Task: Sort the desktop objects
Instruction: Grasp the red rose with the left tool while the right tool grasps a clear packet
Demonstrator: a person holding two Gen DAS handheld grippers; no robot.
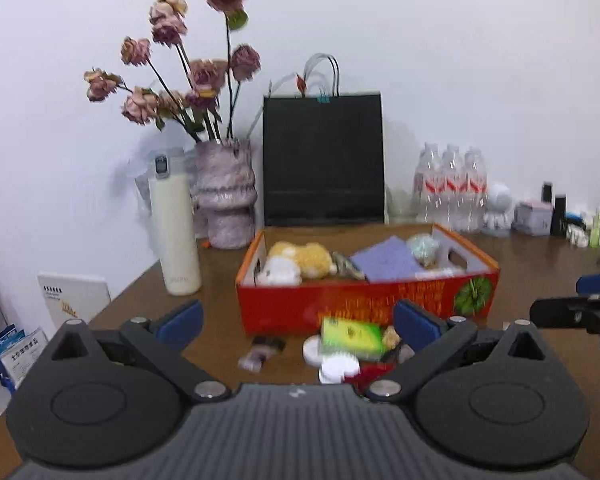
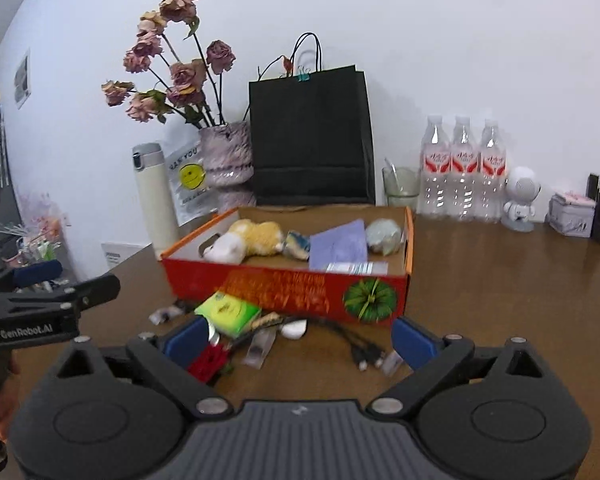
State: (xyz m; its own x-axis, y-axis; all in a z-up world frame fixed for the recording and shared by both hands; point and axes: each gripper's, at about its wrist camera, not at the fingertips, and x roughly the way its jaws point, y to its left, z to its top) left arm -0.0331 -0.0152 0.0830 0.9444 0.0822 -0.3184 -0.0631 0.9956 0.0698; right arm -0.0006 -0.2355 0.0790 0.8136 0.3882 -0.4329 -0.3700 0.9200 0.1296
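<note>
Both grippers hover over the near edge of the desk (image 2: 500,280), aimed at the loose pile in front of the red box (image 2: 284,288).

Left gripper (image 1: 298,320): jaws spread wide, nothing between the pads. Right gripper (image 2: 298,338): jaws spread wide too, nothing pinched.

Already in the box: plush toy (image 2: 248,240) at left, purple notebook (image 2: 340,246) in the middle, a pale round thing (image 2: 384,234) at the far right corner, a small crumpled item between toy and notebook, too blurred to name.

Left on the desk, just near the box's front wall: green packet (image 2: 228,312), red fuzzy item (image 2: 210,362), white discs (image 1: 338,366), black cable (image 2: 356,344), a few small clear wrappers. All bunched together, some overlapping.

Judgement: sorting is partway, perhaps half; the bigger items are boxed, the small clutter is not. Neither gripper touches anything yet. Green packet sits on top and nearest centre, likely the easiest next pick.

Far side: vase (image 2: 226,156), black bag (image 2: 312,136), bottles (image 2: 462,168), flask (image 2: 152,192).
</note>
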